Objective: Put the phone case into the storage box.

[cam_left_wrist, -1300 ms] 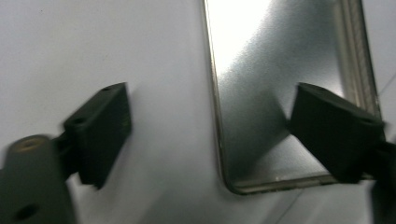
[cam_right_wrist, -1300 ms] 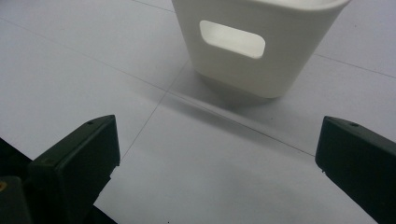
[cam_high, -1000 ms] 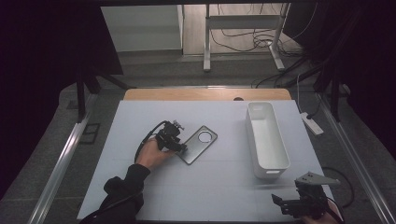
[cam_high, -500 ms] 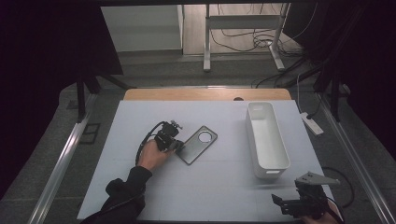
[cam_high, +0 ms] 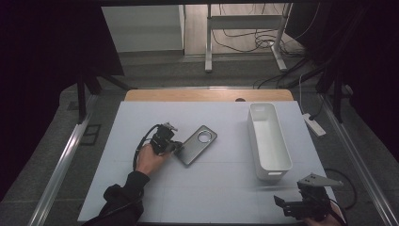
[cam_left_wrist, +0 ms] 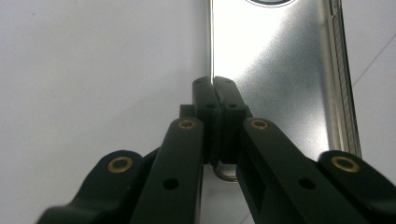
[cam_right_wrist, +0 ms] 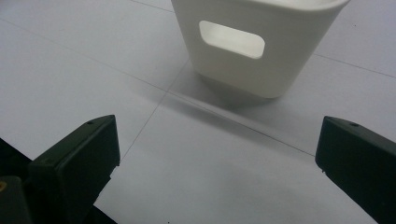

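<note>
The left hand-held gripper (cam_high: 176, 147) was seen in the high view at the near-left end of a flat silver phone case (cam_high: 196, 144), which lay on the white worktop (cam_high: 226, 188) left of centre, its round camera opening turned toward the far side. In the left gripper view the left hand-held gripper's (cam_left_wrist: 214, 100) jaws had just been closing and were pressed together over the left edge of the phone case (cam_left_wrist: 275, 88), whose thin rim was caught between the pads (a curved corner of it could be seen just below them). The case was still lying flat against the worktop.

The right hand-held gripper (cam_high: 294, 209) was held at the near-right corner of the worktop, well apart from the case. In the right gripper view its (cam_right_wrist: 217, 158) jaws were spread wide with nothing between them, and the narrow end of a white bin (cam_right_wrist: 261, 46), with its slot handle, was faced. That white bin (cam_high: 268, 139) stood lengthwise on the right side of the worktop.
</note>
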`<state>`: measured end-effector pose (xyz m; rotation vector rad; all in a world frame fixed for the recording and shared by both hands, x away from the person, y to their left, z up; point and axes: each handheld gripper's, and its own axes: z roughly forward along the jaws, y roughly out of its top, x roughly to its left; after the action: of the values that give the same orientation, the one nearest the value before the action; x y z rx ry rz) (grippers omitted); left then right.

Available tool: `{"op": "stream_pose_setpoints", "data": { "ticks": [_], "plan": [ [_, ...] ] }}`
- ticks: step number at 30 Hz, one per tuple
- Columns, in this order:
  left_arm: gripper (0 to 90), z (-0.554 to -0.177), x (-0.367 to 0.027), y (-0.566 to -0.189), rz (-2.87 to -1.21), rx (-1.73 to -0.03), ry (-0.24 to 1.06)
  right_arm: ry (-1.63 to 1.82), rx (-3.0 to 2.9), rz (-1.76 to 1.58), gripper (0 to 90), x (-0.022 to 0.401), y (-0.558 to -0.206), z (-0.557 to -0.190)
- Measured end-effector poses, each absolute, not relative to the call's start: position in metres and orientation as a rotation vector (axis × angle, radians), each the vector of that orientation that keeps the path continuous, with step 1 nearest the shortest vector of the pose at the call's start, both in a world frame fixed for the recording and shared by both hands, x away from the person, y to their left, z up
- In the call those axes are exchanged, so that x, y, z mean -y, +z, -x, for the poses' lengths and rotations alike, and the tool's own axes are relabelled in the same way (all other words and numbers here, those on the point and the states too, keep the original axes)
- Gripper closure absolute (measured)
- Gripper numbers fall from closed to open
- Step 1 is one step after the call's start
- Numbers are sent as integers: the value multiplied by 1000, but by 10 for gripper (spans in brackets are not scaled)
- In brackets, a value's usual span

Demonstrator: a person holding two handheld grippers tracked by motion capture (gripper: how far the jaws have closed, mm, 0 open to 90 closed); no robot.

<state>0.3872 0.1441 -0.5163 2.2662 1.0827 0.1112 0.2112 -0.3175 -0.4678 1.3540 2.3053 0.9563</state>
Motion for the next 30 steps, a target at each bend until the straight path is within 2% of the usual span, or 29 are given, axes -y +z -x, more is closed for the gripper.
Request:
{"op": "stream_pose_setpoints", "data": {
  "ticks": [19,30],
  "plan": [
    [893,-357,-165,-498,-2140,-1037,127,961,-2311,-1344,4,317,-467,-211],
    [892,-337,-168,-489,-2102,-1007,183,960,-2314,-1338,3,317,-467,-211]
  ]
}}
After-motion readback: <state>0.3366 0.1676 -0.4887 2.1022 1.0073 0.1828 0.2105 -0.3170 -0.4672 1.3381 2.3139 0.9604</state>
